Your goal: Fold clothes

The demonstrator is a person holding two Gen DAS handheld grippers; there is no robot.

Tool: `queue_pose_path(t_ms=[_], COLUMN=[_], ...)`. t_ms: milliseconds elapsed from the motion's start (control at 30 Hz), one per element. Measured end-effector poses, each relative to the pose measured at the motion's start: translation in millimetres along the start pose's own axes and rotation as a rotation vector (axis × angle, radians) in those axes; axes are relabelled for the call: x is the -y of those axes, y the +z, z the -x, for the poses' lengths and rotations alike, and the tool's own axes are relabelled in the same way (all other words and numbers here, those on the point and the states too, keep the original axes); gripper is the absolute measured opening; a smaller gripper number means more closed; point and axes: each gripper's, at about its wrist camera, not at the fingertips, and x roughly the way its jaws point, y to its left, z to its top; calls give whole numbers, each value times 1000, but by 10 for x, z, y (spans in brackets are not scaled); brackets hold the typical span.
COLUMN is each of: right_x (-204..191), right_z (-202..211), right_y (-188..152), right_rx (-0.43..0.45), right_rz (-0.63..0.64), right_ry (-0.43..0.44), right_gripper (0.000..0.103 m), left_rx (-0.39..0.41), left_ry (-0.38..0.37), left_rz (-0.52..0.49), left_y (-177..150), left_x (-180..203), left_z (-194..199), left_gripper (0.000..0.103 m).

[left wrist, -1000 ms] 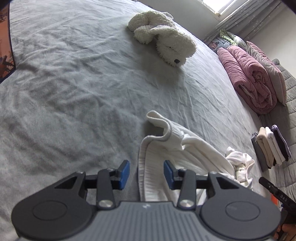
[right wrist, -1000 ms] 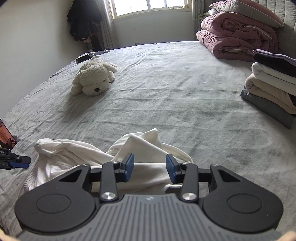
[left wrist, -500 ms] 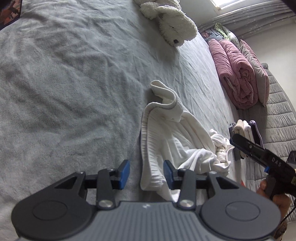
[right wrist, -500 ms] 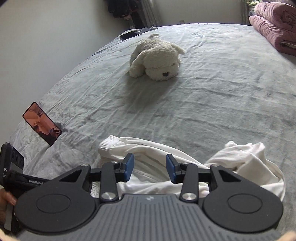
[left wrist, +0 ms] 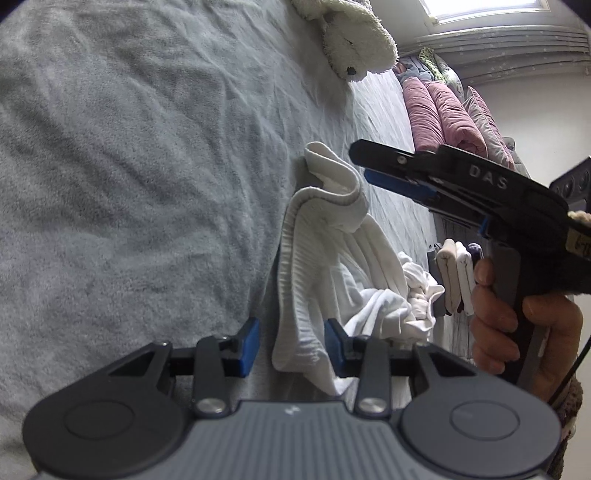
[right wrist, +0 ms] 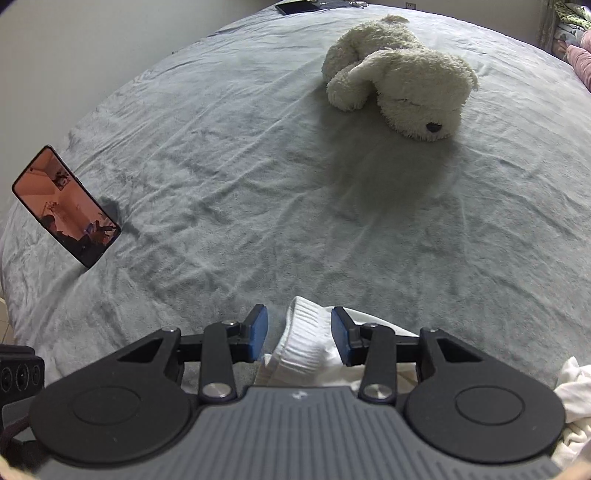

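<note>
A crumpled white ribbed garment (left wrist: 325,258) lies on the grey bedspread (left wrist: 129,166). My left gripper (left wrist: 291,347) is open, its blue pads straddling the garment's near ribbed hem. My right gripper (right wrist: 298,334) is open too, with the garment's ribbed cuff (right wrist: 308,336) lying between its pads. In the left wrist view the right gripper (left wrist: 399,173) reaches in from the right, held by a hand (left wrist: 524,325), above the garment's far folded end.
A cream plush dog (right wrist: 399,81) lies farther up the bedspread (right wrist: 258,184). A phone (right wrist: 64,205) stands propped at the left. Rolled pink quilts (left wrist: 443,118) and a stack of folded clothes (left wrist: 456,273) sit at the right side. A dark device (right wrist: 299,5) lies at the far edge.
Both grippers have dropped closer to the garment. The right one swung left, from the crumpled middle to the ribbed cuff. The left one now straddles the hem. Both stay open.
</note>
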Motion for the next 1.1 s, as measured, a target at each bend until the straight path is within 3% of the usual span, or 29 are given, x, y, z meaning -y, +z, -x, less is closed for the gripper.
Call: queue_pose_path(t_ms=[233,267,333,400,567,633,700,1100], right_x=[-149,-145,-111,-51,77,108,109,-145], right_z=[-276,-279,-260,-212,-91,-51,-23,-108], right_y=[6,8,24,57,135,161,187,488], right_rx=[-71,-63,-43,-15,38,57,75,181], right_rz=[76,87,98,89,52,33,21,7], right_ry=[-109,-136,-168,-195,-229,-229,-234,-214], right_gripper=[43,39,11,7,7,7,7,6], left_rx=[-16,-17,-19,-20,-25,-27,-4,196], left_ry=[-52,-50,-47,-44,-35,-32,-21,58], left_rz=[29,23,11,-1,-31,-43,-51,-83], left_y=[38,40,43,46,54,57,87,332], left_x=[-65,-58,-44,-30,5,19,14,-64], left_z=[-74,-83,-100,-118,-162,-180,-115,483], left_gripper=[38,38,38,38,35,17,6,4])
